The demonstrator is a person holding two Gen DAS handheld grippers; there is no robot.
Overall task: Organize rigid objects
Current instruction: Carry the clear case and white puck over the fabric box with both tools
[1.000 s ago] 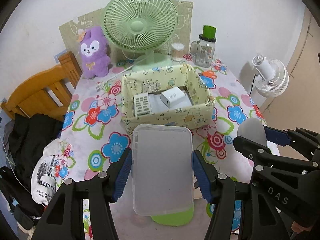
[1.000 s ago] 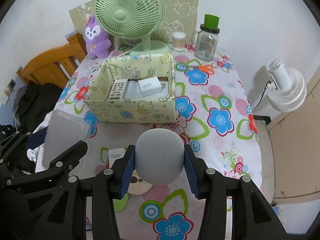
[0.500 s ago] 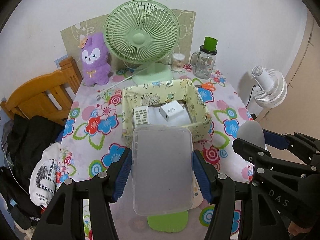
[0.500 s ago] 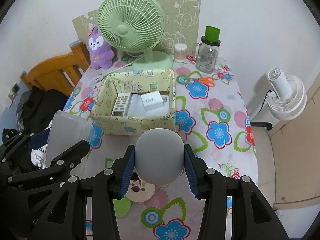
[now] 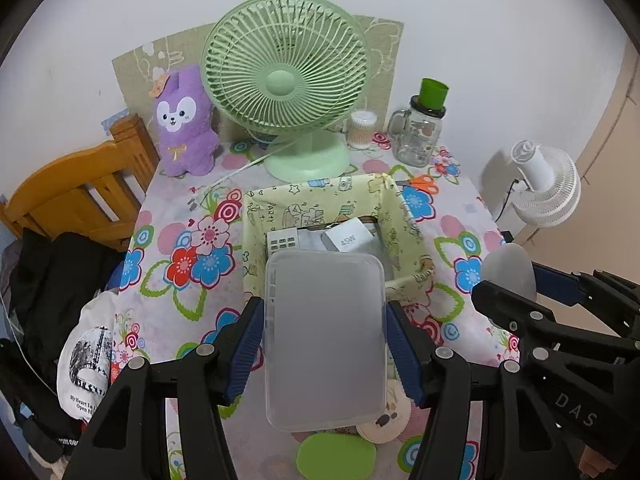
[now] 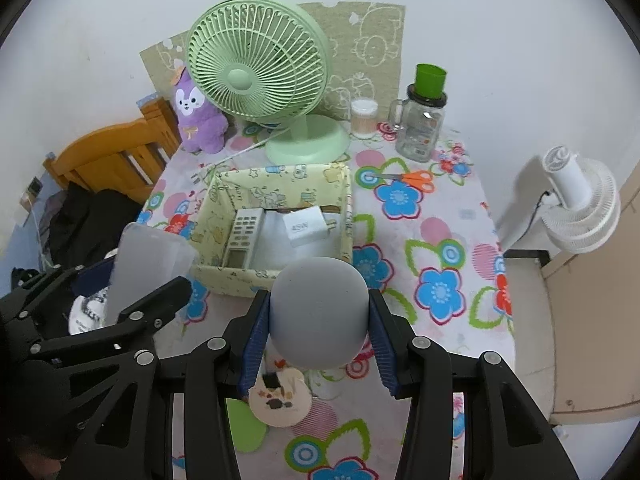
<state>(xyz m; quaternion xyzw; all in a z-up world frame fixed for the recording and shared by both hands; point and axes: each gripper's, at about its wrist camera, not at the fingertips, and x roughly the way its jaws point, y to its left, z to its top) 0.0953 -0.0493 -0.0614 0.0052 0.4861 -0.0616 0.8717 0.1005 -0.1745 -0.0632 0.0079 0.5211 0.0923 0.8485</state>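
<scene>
My left gripper (image 5: 325, 344) is shut on a frosted clear plastic container (image 5: 325, 336), held above the table just in front of the yellow patterned box (image 5: 404, 216). My right gripper (image 6: 318, 322) is shut on a round grey speaker (image 6: 318, 312), held above the table near the box's (image 6: 276, 188) front right corner. The box holds a white remote (image 6: 243, 236) and a white charger (image 6: 306, 224). The container also shows in the right wrist view (image 6: 148, 264), and the speaker in the left wrist view (image 5: 508, 272).
A green fan (image 5: 286, 72), purple plush (image 5: 186, 120), glass jar with green lid (image 5: 420, 128), cotton swab tub (image 5: 362, 128) and orange scissors (image 5: 424, 184) stand behind the box. A coaster (image 6: 280, 398) and green lid (image 5: 336, 456) lie near. A wooden chair (image 5: 76, 196) stands left, a white fan (image 5: 544, 188) right.
Both grippers have risen and drawn back from the table with their objects still held. The box and fan now look smaller and farther away.
</scene>
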